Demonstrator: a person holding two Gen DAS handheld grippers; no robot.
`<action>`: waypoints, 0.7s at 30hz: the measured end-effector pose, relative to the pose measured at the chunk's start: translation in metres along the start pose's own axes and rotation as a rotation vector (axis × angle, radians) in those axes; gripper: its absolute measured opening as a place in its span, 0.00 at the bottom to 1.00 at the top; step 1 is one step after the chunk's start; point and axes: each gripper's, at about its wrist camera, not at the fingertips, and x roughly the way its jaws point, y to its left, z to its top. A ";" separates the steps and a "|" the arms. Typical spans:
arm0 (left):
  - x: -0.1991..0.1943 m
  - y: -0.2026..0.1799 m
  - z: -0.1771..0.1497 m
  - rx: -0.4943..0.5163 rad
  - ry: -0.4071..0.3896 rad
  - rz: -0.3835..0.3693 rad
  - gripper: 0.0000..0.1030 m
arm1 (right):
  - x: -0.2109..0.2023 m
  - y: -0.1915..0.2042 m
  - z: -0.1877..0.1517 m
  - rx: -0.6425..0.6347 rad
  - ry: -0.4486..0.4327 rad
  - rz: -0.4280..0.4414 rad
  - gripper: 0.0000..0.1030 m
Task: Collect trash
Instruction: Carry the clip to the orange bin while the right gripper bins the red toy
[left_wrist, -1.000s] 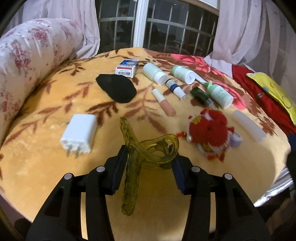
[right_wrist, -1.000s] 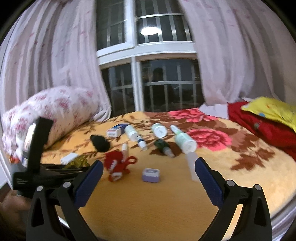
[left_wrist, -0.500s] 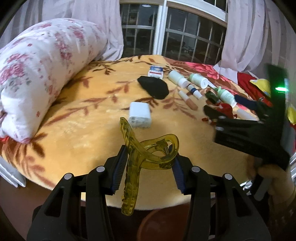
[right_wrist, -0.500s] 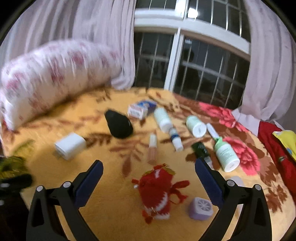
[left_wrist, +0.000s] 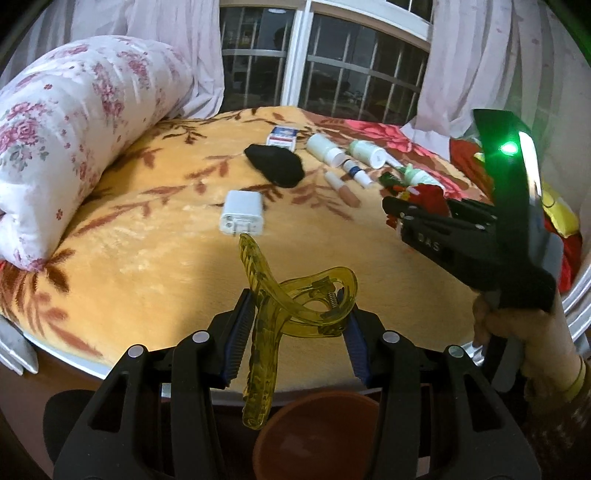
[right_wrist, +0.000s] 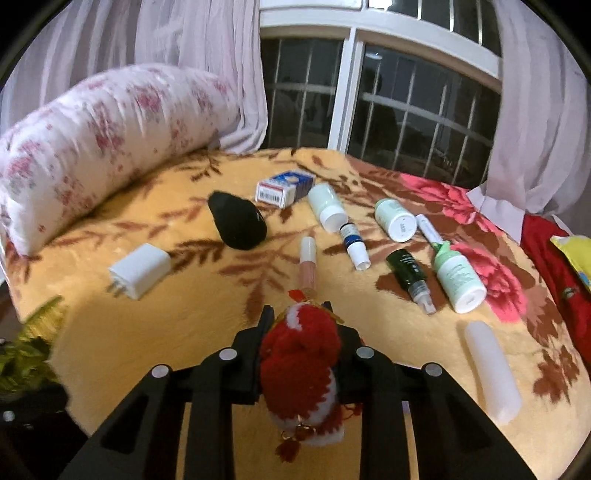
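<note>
Red-and-white knitted toy (right_wrist: 301, 365), low over the bed (right_wrist: 192, 325), sits between the closing jaws of the right tool (right_wrist: 301, 321): confirm firm hold before lifting, while the left tool (left_wrist: 295, 325) clamps the yellow hair claw (left_wrist: 291, 314) above the brown bin (left_wrist: 317, 435).

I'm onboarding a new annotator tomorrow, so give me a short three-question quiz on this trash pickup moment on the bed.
1. True or false: the left gripper holds a yellow hair clip.
2. What is between the right gripper's fingers? A) white charger B) red knitted toy C) black pouch
3. Fill in: the white charger lies on the blanket beside the ____ pouch.

Key:
1. True; the clip is clamped over the brown bin.
2. B; the jaws are closing on the red knitted toy.
3. black
</note>
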 end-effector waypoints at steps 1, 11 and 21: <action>-0.003 -0.003 0.000 0.003 -0.006 -0.007 0.44 | -0.011 -0.001 -0.002 0.011 -0.014 0.005 0.25; -0.026 -0.031 -0.007 0.048 -0.007 -0.050 0.44 | -0.100 0.002 -0.040 0.068 -0.011 0.014 0.25; -0.017 -0.043 -0.061 0.064 0.273 -0.129 0.44 | -0.093 0.018 -0.129 0.142 0.331 0.183 0.25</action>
